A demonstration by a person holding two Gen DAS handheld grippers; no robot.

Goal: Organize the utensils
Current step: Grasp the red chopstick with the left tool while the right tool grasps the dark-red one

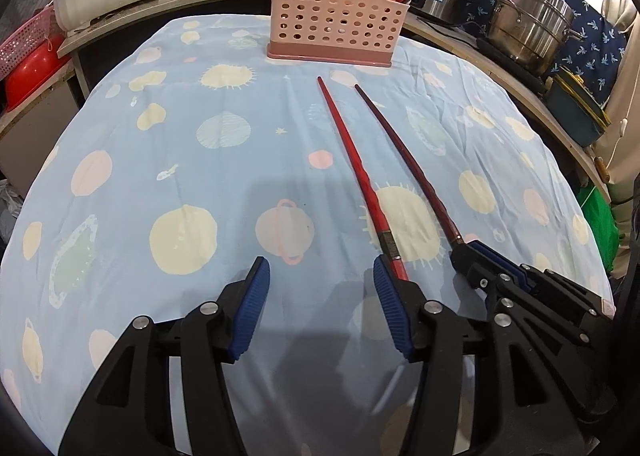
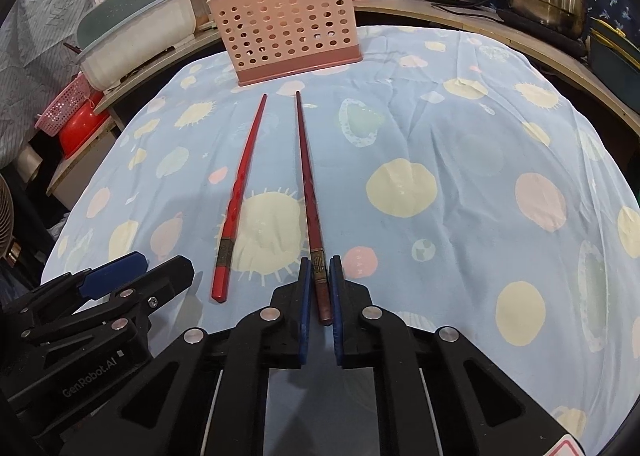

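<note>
Blue pads of my right tool (image 2: 319, 288) sit nearly closed around the butt end of the dark chopstick (image 2: 310, 192); whether they are pinching it or only flanking it I cannot tell, and the stick lies flat on the cloth (image 2: 460, 144). My left tool (image 1: 320, 296) is wide open and holds nothing, its right pad touching or just beside the butt of the red chopstick (image 1: 352, 160). Both sticks lie near each other on the tabletop, tips toward the pink holder (image 1: 334, 12), which already carries other chopsticks.

Risks, as I judge them: a grip this close to the end leaves a long lever, so the stick may swivel or droop on lifting. The cloth may drag or wrinkle. The two tools are close together and could knock. My left pad could nudge the red stick away.
</note>
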